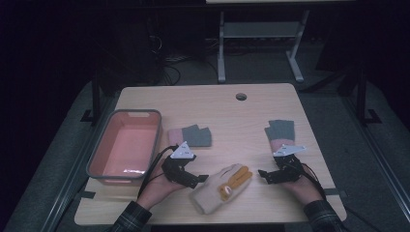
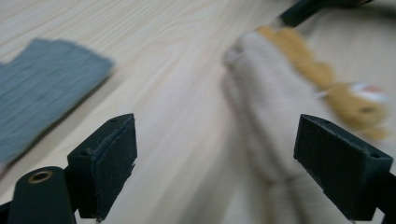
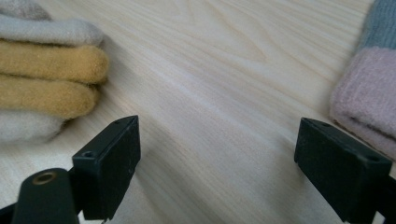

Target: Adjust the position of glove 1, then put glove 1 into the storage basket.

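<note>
Centrally, near the table's (image 1: 270, 96) front edge, lies the cream and mustard glove (image 1: 220, 189). Just left of the glove, the left gripper (image 1: 202, 179) has its jaws spread wide, one over the cuff (blurred up close). Right of the glove, apart from it, the right gripper (image 1: 262, 173) gapes over bare wood. Grey and pink gloves (image 1: 189, 136) (image 1: 281, 135) lie behind the glove; a pink-lined bin (image 1: 124, 146) sits far left.
</note>
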Action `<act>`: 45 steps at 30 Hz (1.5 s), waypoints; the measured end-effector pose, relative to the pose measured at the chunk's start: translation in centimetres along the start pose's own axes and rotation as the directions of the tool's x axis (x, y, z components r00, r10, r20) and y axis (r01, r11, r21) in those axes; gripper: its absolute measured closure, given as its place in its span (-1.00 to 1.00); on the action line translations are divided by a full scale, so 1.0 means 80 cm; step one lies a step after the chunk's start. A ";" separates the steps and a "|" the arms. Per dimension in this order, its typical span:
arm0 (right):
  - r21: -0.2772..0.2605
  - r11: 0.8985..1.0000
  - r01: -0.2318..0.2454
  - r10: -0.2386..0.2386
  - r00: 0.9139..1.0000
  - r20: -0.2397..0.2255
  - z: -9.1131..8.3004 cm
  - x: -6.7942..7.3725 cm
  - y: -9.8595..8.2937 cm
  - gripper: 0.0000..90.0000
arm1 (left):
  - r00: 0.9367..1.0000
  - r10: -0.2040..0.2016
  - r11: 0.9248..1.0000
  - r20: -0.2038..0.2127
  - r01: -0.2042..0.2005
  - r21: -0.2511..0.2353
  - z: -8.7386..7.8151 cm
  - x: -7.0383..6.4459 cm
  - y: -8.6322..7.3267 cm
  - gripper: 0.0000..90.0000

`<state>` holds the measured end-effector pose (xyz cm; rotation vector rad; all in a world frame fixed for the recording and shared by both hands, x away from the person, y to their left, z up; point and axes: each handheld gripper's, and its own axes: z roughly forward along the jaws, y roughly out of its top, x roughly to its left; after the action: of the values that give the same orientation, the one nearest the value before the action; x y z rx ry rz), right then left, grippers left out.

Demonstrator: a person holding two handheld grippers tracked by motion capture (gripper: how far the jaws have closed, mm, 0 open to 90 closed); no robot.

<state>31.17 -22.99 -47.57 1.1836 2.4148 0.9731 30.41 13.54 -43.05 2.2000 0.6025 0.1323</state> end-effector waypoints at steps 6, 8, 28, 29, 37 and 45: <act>-0.020 1.000 -0.002 0.003 1.000 0.014 0.003 -0.001 -0.003 -0.78 | 0.998 0.003 1.000 0.058 -0.004 0.018 0.004 -0.026 0.006 -0.73; -0.023 1.000 -0.003 0.003 1.000 0.014 0.003 -0.001 -0.004 -0.78 | 0.998 0.003 1.000 0.058 -0.004 0.017 0.008 -0.031 0.006 -0.73; -0.059 0.998 -0.008 0.009 1.000 0.011 0.004 -0.001 -0.008 -0.78 | 0.994 0.007 0.991 0.110 -0.021 0.129 0.059 -0.045 -0.017 -0.73; -0.059 0.998 -0.008 0.009 1.000 0.011 0.004 -0.001 -0.008 -0.78 | 0.994 0.007 0.991 0.110 -0.021 0.129 0.059 -0.045 -0.017 -0.73; -0.059 0.998 -0.010 0.010 1.000 0.011 0.004 -0.001 -0.008 -0.78 | 0.990 0.039 0.993 0.138 -0.054 0.107 0.059 -0.048 -0.017 -0.46; -0.058 0.998 -0.011 0.012 1.000 0.011 0.003 -0.001 -0.008 -0.78 | 0.979 0.015 0.992 0.205 -0.039 0.116 0.057 -0.046 -0.017 0.11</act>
<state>30.95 -23.20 -48.23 1.1806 2.3575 1.0299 28.01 9.37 -46.61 2.3019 0.4766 -0.1175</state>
